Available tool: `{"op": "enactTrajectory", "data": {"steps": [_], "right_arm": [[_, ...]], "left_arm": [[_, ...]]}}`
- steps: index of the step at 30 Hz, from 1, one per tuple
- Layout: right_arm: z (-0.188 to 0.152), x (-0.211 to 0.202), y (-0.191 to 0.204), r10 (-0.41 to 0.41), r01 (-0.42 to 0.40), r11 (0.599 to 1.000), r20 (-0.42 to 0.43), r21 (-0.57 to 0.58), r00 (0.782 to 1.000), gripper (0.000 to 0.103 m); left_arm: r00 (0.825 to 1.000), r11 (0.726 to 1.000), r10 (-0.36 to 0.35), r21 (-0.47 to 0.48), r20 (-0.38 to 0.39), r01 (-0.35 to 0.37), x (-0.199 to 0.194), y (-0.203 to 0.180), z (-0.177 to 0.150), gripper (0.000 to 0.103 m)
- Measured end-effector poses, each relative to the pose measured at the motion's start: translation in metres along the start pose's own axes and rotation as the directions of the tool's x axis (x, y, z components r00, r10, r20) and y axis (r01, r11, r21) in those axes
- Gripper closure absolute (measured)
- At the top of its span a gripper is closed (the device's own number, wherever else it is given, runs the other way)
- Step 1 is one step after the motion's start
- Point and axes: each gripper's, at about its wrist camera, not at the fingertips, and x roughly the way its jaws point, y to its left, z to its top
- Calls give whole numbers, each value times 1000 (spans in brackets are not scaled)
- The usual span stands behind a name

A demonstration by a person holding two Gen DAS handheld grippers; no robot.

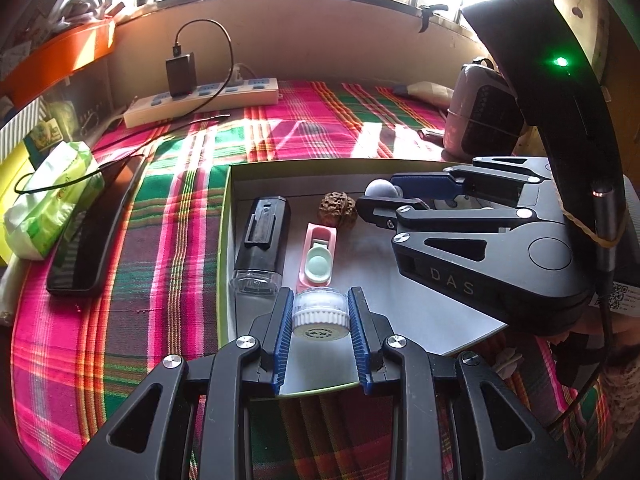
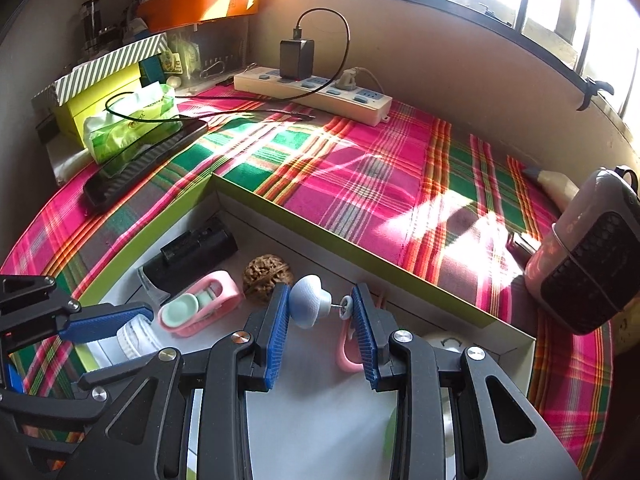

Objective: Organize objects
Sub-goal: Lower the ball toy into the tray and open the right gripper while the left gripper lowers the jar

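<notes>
Left gripper point(image 1: 320, 314) clamps a small white ribbed jar point(image 1: 319, 314) over the box tray point(image 1: 400, 304), right gripper point(image 2: 320, 314) pinches a grey-blue mushroom-shaped knob point(image 2: 308, 306), beyond them pink case point(image 1: 318, 258), walnut point(image 1: 337, 208), black device point(image 1: 262, 240).

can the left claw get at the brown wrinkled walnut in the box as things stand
Probably not right away. The left claw is shut on a small white ribbed-cap jar, and the pink plastic clip case lies between it and the brown wrinkled walnut. It would need to release the jar first.
</notes>
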Motion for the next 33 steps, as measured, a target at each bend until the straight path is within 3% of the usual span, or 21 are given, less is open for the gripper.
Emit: {"op": "enactTrajectory", "data": {"steps": [33], "right_arm": [[7,7,14,-26,24,995,-24,-93,999,69]], "left_arm": [[1000,1000,5,-4,-4,-5,-1,2,0,77]]}}
